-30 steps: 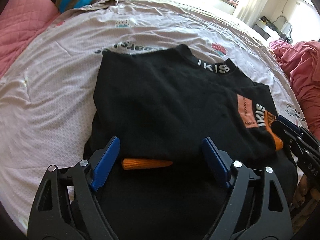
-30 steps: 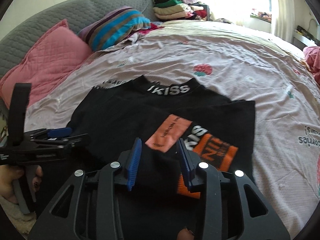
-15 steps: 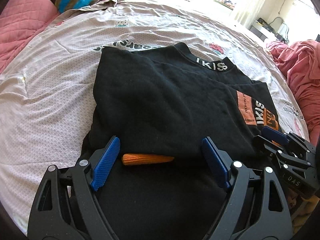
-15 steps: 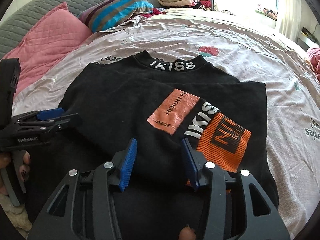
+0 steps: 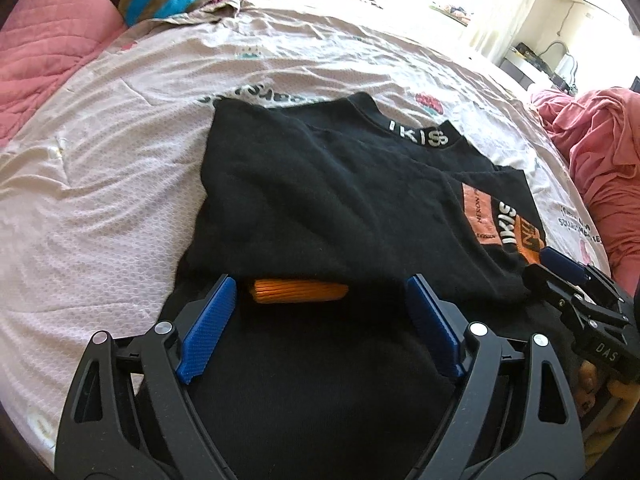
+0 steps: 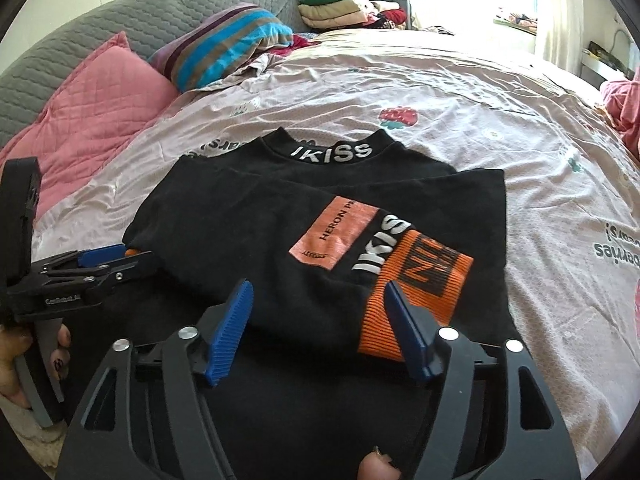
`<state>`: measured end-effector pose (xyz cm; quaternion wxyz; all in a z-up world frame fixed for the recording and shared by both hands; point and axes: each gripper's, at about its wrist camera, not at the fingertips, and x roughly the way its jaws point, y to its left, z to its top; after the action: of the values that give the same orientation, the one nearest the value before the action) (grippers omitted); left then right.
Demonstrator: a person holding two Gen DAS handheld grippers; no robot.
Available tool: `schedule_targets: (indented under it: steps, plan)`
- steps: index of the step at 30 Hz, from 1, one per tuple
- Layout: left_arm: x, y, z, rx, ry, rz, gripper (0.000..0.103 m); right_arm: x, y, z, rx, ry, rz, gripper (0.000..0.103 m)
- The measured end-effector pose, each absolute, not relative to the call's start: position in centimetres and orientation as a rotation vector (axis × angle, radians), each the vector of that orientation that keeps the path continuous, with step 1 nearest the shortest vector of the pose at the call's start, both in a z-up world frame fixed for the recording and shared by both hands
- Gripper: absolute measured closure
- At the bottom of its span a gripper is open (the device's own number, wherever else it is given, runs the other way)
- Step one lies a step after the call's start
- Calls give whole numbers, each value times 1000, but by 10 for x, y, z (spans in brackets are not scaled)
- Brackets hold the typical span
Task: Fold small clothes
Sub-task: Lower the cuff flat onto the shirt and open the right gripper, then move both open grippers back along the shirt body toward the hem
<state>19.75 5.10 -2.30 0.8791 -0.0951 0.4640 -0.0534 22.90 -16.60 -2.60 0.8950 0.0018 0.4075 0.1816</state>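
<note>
Lying on the bed (image 6: 460, 92), the black sweater (image 6: 248, 216) looks soft and light; its folded near edge seems best to hold. Left gripper (image 5: 320, 312) and right gripper (image 6: 320, 320) are both wide open, holding nothing.

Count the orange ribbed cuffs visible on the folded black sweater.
2: one orange ribbed cuff lies on top near the right tool; another orange cuff end peeks from under the black sweater fold. More may be hidden.
</note>
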Motion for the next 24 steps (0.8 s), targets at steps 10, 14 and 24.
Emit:
schedule_targets:
  steps: [10,14,24]
  plan:
    - [183,56,2,-200,900,-90,14,222,-174,-13,37,810,373,15]
    - [179,58,7,-198,883,-74,10,218,-176,-5,48,790,374,11]
    - [170,61,17,-203,862,-64,10,209,-180,9,55,755,372,9]
